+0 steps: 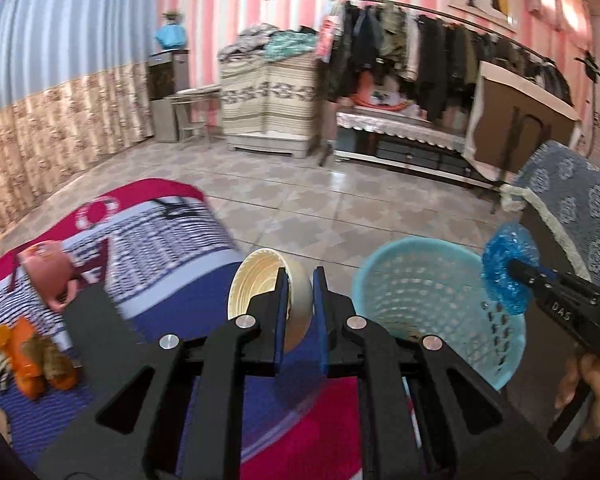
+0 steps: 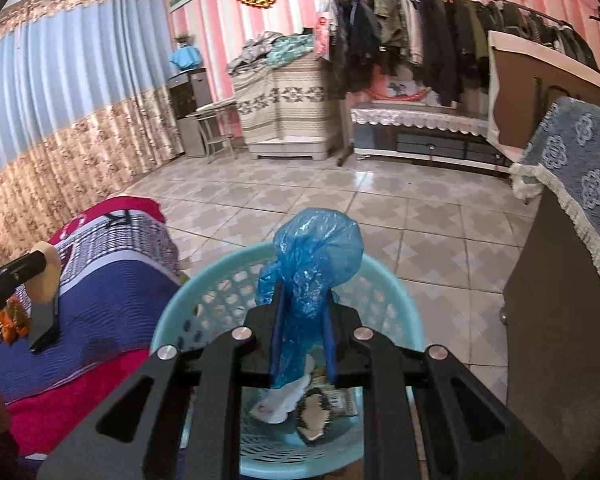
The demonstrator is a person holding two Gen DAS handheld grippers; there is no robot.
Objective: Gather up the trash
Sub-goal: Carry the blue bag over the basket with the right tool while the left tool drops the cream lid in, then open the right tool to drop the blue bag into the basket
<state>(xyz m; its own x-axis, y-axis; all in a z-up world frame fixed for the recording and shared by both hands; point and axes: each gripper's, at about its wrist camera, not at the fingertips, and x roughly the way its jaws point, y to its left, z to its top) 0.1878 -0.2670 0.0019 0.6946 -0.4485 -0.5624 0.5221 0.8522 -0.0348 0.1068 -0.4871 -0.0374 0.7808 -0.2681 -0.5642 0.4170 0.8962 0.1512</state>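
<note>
My left gripper [image 1: 300, 280] is shut on the rim of a cream paper bowl [image 1: 260, 288], held tilted above the bed, left of a light blue mesh trash basket [image 1: 428, 280]. My right gripper [image 2: 302, 294] is shut on a crumpled blue plastic bag [image 2: 316, 252] and holds it over the basket's mouth [image 2: 396, 300]. The bag [image 1: 508, 268] and right gripper [image 1: 518, 266] also show in the left wrist view at the basket's right rim. Paper scraps and wrappers [image 2: 300, 404] lie in the basket's bottom. The bowl [image 2: 46, 276] shows at the far left of the right wrist view.
The bed has a red, blue and white striped blanket [image 1: 160, 240]. A doll's head [image 1: 48, 272], an orange toy [image 1: 28, 356] and a dark flat object [image 2: 44, 324] lie on it. A cabinet with a blue cloth [image 2: 572, 200] stands right of the basket. Tiled floor [image 2: 340, 192] lies beyond.
</note>
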